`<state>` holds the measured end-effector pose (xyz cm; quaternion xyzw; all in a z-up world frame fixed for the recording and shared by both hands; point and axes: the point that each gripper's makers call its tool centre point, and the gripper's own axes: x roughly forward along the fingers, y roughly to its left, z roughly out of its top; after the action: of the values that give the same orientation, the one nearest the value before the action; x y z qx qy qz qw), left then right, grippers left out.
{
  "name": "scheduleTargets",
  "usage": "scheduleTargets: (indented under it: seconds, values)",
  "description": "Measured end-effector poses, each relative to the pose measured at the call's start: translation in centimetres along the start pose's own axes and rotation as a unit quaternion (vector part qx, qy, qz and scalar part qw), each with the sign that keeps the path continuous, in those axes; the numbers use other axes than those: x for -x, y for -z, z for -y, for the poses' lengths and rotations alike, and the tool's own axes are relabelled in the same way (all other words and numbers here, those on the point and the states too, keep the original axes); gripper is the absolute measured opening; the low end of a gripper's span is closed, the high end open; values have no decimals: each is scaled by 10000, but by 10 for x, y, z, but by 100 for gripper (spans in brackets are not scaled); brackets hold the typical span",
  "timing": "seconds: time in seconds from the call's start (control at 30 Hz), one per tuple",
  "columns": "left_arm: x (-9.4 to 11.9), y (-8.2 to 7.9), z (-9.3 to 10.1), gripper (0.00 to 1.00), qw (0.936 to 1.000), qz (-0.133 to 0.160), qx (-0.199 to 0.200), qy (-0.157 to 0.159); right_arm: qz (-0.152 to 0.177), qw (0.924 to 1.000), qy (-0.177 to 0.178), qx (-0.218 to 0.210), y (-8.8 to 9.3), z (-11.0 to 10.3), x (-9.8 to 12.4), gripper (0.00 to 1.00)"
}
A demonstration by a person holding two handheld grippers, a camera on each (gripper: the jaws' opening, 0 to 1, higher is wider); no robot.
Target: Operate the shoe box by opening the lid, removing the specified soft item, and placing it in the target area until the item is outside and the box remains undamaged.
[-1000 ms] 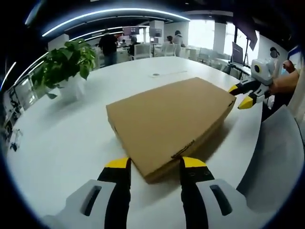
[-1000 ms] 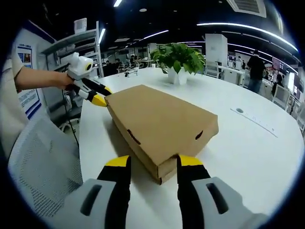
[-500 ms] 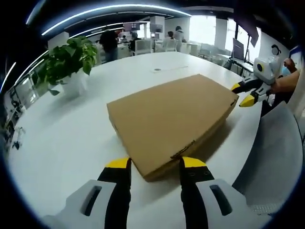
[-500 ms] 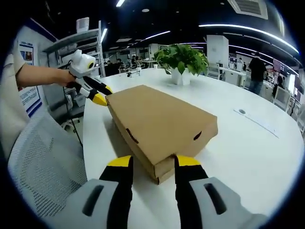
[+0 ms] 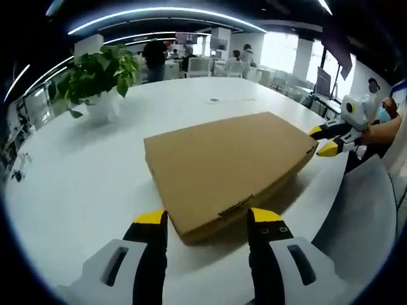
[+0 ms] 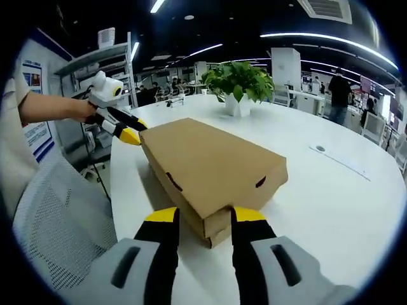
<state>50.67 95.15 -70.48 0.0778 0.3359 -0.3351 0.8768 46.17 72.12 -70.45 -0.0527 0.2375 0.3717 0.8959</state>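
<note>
- Table [image 5: 70, 190]: white, takes up most of both views; its bare top runs to upper right in the right gripper view [image 6: 343, 190].
- Box [image 5: 229, 162]: brown cardboard, lid shut, flat on the table, centre of frame in the left gripper view. In the right gripper view [image 6: 210, 162] it sits centre, near corner pointing at me, small slots in both visible side walls.
- Chair [image 6: 57, 222]: grey mesh back, lower left of the right gripper view; also at right edge of the left gripper view [image 5: 362, 216].
- Plant [image 5: 98, 73]: green, white pot, upper left of the left gripper view; upper centre in the right gripper view [image 6: 238, 79]. Well apart from the box.
- My left gripper [image 5: 208, 219]: bottom centre, yellow tips wide apart, straddling the box's near corner. Can't tell if the tips touch the cardboard. Also seen upper left in the right gripper view [image 6: 130, 130], tips at the box's far corner.
- My right gripper [image 6: 202, 216]: bottom centre, jaws parted, one tip each side of the near corner, just beside or touching the walls. Also seen at right edge of the left gripper view [image 5: 324, 141], jaws apart at the far corner.
- People standing in the office background, top of both views, too small for detail.
</note>
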Motion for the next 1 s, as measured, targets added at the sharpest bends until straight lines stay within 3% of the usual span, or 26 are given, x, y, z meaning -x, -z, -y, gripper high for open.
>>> scheduleTargets:
  seconds: [0.27,0.63,1.0]
  values:
    - [10,-14,3,52,9994,310,145,-39,169,9998,-57,-29,-15,0,7,29]
    - [22,-37,7,58,9988,484,-104,-55,453,9990,-50,-14,-41,3,17,30]
    - [30,-71,2,61,9971,714,-260,-56,697,9975,37,140,-70,12,22,31]
